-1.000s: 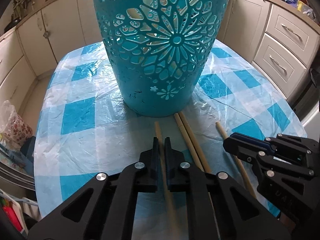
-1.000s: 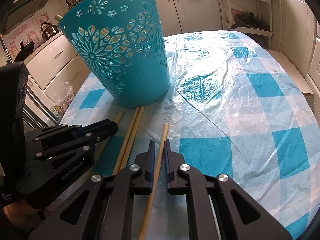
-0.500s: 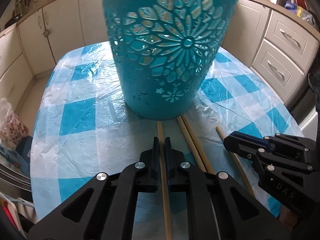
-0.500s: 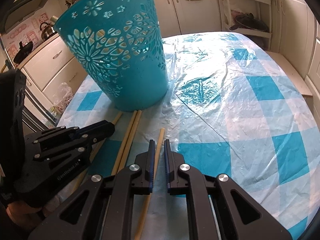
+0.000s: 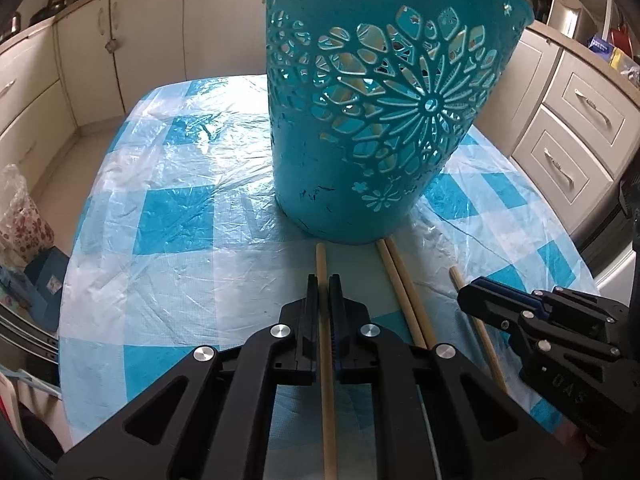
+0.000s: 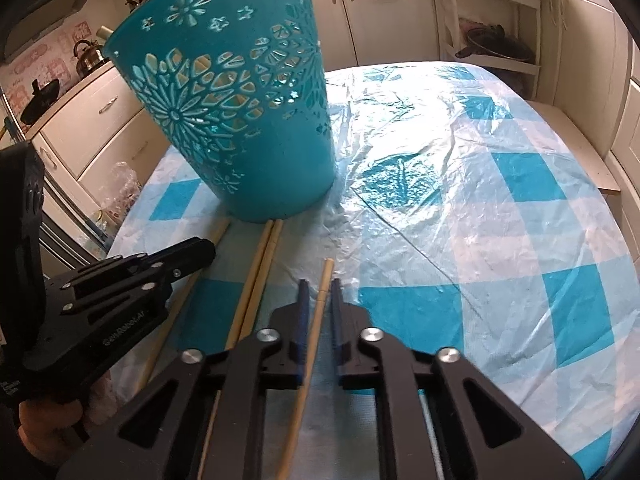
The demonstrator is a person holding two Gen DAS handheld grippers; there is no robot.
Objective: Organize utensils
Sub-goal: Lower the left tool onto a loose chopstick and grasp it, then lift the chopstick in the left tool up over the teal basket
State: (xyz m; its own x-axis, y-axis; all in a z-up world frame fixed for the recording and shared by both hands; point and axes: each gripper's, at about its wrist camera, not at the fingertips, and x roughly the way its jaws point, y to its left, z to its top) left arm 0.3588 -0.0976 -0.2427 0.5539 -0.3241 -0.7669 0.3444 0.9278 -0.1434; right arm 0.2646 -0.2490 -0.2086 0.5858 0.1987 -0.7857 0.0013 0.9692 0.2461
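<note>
A teal cut-out basket [image 5: 376, 120] stands on the checked table; it also shows in the right wrist view [image 6: 244, 120], with pale sticks visible through its holes. Several wooden chopsticks lie in front of it. My left gripper [image 5: 324, 280] is shut on one chopstick [image 5: 325, 360], whose tip reaches toward the basket's base. A pair of chopsticks [image 5: 404, 292] lies just to the right. My right gripper [image 6: 318, 286] is around another chopstick [image 6: 316, 320], jaws slightly apart, the stick against the left jaw. Each gripper shows in the other's view [image 5: 472, 300] [image 6: 200, 250].
The blue and white checked plastic tablecloth [image 6: 500, 208] covers the table. Cream kitchen cabinets [image 5: 576, 128] surround it. A floral bag [image 5: 20, 224] sits on the floor at left. A shelf with pans [image 6: 496, 44] stands behind the table.
Both grippers have pulled back and to the left, so the basket sits further right and more of it shows. The right gripper's jaws have parted a little around its chopstick.
</note>
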